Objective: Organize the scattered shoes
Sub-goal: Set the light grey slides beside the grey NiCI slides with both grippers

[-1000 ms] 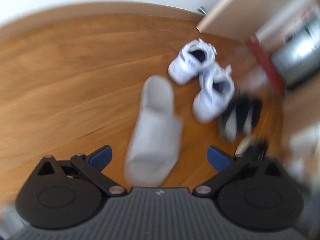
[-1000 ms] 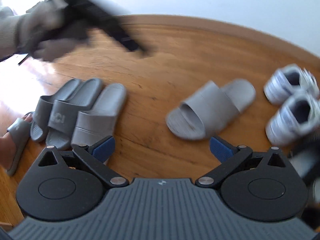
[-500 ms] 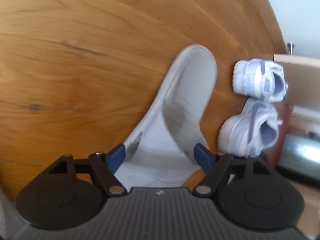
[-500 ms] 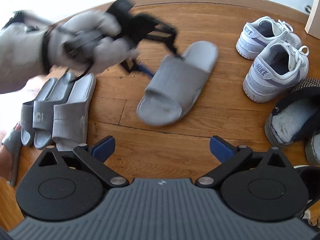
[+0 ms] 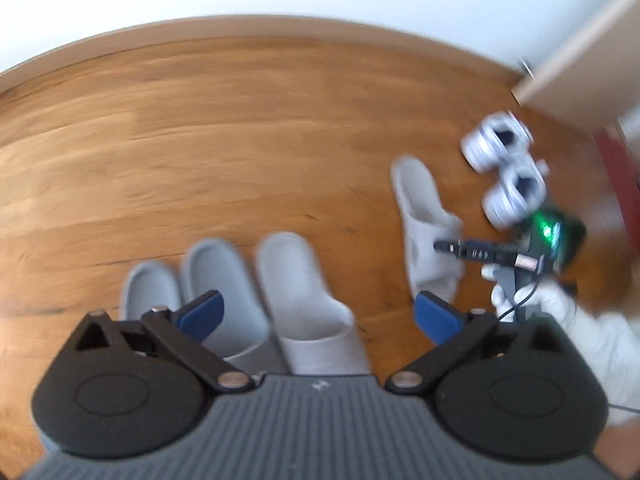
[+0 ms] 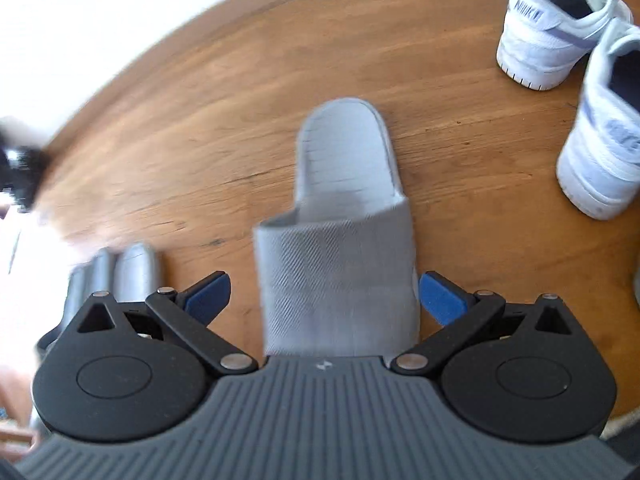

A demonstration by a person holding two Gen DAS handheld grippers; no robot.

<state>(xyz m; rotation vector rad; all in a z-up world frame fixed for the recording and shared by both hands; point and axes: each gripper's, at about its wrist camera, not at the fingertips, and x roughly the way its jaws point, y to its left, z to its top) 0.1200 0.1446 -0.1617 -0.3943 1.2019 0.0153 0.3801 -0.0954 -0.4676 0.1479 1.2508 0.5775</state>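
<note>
the left gripper has swung off the lone grey slide it straddled half a second ago and now hovers over the row of three grey slides at lower centre of its view, fingers apart, holding nothing. the right gripper has dropped in instead: the slide's strap fills the centre of its frame, blue pads wide either side, not yet clamped. the slide lies flat on the wood floor, well apart from the row at lower left, white sneakers upper right. looks like a handover, right side lining up to grab and carry this straggler to its mates.
</note>
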